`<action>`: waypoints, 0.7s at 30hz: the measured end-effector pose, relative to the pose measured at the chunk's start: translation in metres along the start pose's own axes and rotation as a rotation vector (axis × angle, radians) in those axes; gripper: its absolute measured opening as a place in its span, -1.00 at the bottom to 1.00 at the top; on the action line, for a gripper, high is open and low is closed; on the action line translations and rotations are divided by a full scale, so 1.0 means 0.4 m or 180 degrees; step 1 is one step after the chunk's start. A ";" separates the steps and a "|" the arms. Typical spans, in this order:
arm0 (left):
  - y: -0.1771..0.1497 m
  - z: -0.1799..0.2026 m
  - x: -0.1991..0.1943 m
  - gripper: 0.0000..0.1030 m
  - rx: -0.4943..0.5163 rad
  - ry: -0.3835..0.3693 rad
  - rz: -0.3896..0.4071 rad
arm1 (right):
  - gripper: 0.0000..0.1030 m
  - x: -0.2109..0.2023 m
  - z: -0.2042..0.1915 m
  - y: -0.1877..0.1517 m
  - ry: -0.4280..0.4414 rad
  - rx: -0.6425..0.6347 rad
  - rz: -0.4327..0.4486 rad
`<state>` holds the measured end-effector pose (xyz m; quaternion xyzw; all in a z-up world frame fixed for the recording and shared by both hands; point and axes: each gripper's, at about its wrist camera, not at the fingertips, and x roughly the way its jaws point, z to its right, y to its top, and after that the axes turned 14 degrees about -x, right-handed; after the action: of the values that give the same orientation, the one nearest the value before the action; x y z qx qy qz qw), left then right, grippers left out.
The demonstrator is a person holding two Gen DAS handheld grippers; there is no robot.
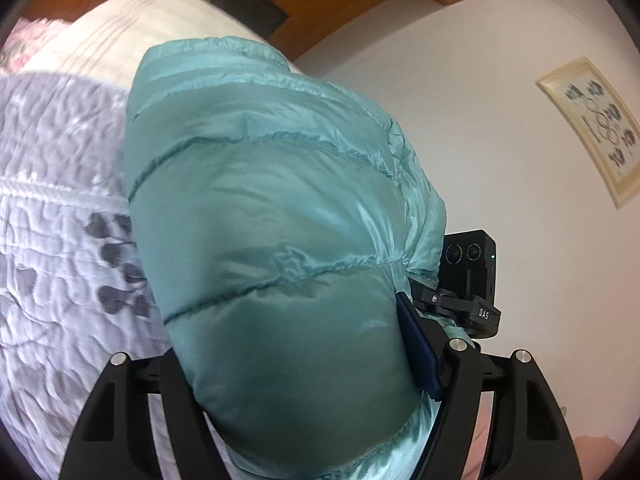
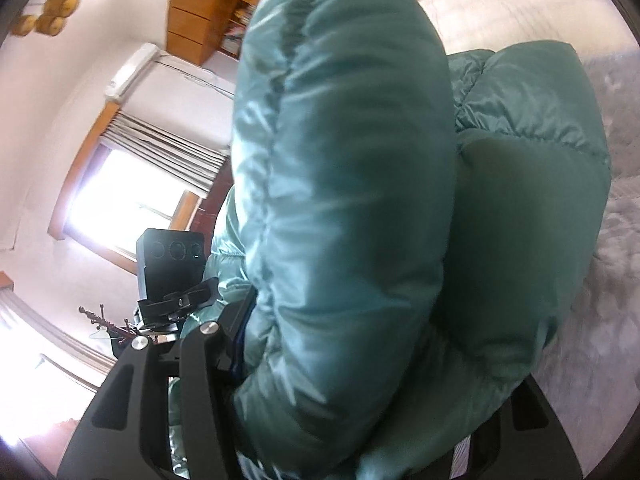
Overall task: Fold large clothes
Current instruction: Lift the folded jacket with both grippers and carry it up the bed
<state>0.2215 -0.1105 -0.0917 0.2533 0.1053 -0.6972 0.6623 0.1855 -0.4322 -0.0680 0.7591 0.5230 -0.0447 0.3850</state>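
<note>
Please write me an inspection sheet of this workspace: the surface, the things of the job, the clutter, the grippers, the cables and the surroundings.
Surface: bed with a grey quilted bedspread that bears a dark leaf pattern; a pale striped pillow lies at its far end.
Job's things: one teal puffer jacket, bunched and lifted off the bed, filling both views.
Clutter: nothing seen.
Grippers: left gripper shut on the jacket; right gripper shut on the jacket too; its far finger is hidden behind the fabric.
Cables: thin lines run down the wall from the air conditioner; nothing seen near the bed.
Surroundings: white wall with a framed picture, wooden cabinets, bright window with a curtain.
</note>
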 end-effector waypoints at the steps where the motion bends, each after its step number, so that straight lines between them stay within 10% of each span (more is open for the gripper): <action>1: 0.003 -0.021 0.003 0.43 -0.0036 0.0029 -0.0018 | 0.02 0.023 0.005 0.006 -0.0009 0.0041 -0.0039; 13: -0.059 -0.162 0.046 0.62 -0.0386 0.0295 -0.0117 | 0.35 0.124 0.099 -0.021 -0.0113 0.0384 -0.0287; 21: -0.133 -0.189 -0.096 0.69 -0.0410 0.0598 0.0068 | 0.50 0.038 -0.076 -0.048 -0.0817 0.0064 -0.0240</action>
<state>0.1855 -0.0352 -0.1472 0.2756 0.2088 -0.6551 0.6718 0.1663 -0.3984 -0.0641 0.7308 0.4971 -0.1611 0.4392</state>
